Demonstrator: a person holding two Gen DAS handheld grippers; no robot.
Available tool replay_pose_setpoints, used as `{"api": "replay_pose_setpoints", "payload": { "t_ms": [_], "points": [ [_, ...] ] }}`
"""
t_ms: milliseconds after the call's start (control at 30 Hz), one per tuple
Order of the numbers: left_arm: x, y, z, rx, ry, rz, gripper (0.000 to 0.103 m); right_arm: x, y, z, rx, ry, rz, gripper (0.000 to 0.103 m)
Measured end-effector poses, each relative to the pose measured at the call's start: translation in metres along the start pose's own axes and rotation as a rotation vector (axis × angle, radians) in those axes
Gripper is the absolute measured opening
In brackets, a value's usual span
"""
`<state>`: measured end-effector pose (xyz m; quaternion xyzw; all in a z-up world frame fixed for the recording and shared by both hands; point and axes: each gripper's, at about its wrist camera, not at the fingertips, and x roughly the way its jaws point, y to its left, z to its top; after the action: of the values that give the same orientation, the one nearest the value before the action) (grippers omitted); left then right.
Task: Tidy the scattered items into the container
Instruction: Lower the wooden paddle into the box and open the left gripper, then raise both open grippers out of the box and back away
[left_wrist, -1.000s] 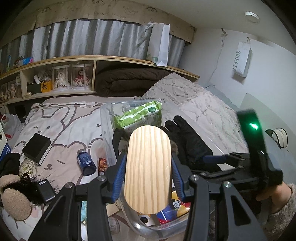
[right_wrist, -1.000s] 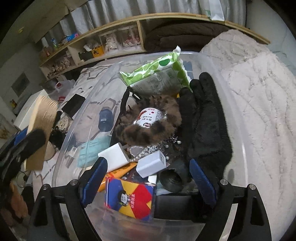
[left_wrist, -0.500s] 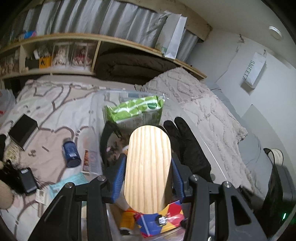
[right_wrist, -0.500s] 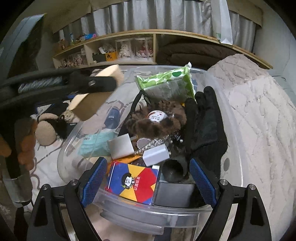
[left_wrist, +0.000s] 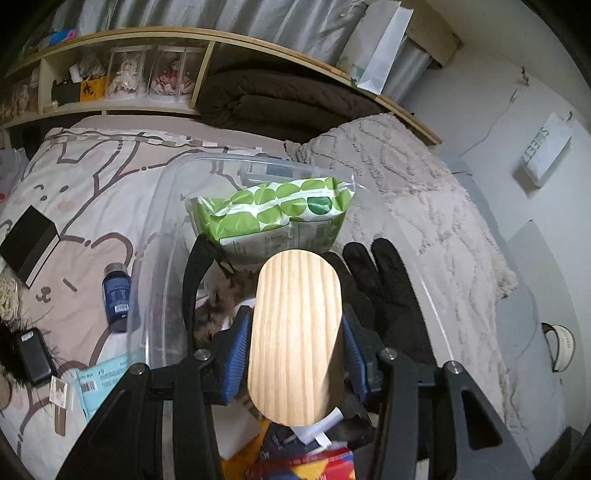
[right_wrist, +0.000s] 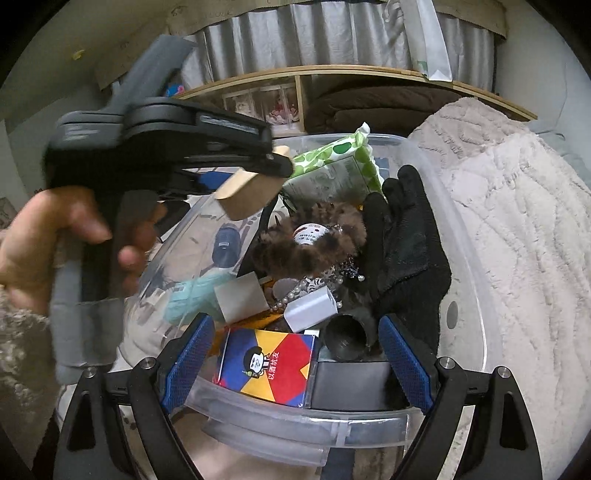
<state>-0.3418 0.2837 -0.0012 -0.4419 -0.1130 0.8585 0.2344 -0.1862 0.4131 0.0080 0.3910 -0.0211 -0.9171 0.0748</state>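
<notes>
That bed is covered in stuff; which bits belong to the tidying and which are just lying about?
Job: left gripper clamping the wooden block; clear plastic bin; blue bottle, black box waiting on the bed.

Lying about: brown blanket, white paper bag, fluffy throw.

Your left tongs (left_wrist: 295, 354) clamp the wooden block (left_wrist: 294, 336) above the clear container (left_wrist: 155, 236), with the blue bottle (left_wrist: 117, 295) on the bed (left_wrist: 74, 192) beside it.

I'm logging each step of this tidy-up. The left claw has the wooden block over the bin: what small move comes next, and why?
Probably lower it slightly and open the left claw. It grips the oval pale wooden block above the clear plastic bin, over the black glove and furry brown item, so a short drop should land it inside.
</notes>
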Motion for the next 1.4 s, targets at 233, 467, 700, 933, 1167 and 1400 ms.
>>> {"api": "replay_pose_setpoints", "payload": {
  "t_ms": [233, 467, 700, 933, 1167, 1400],
  "points": [
    [0.028, 0.011, 0.013, -0.048, 0.038, 0.023, 0.046, 0.005, -0.007, 0.003, -0.004, 0.003, -0.006, 0.090],
    [0.037, 0.007, 0.018, -0.032, 0.123, -0.026, 0.079, 0.014, -0.011, 0.007, 0.011, 0.024, -0.014, 0.090],
    [0.009, -0.013, 0.007, 0.136, 0.080, 0.044, 0.090, 0.008, -0.006, 0.010, 0.024, 0.017, -0.012, 0.090],
    [-0.019, -0.003, 0.004, 0.149, 0.054, 0.063, 0.090, -0.002, 0.001, 0.012, 0.023, 0.009, -0.032, 0.090],
    [-0.044, -0.003, -0.002, 0.177, 0.024, 0.078, 0.090, -0.019, -0.001, 0.014, 0.068, -0.020, -0.056, 0.090],
    [-0.077, -0.003, -0.019, 0.212, -0.043, 0.076, 0.093, -0.039, 0.000, 0.014, 0.101, -0.067, -0.080, 0.090]
  ]
}}
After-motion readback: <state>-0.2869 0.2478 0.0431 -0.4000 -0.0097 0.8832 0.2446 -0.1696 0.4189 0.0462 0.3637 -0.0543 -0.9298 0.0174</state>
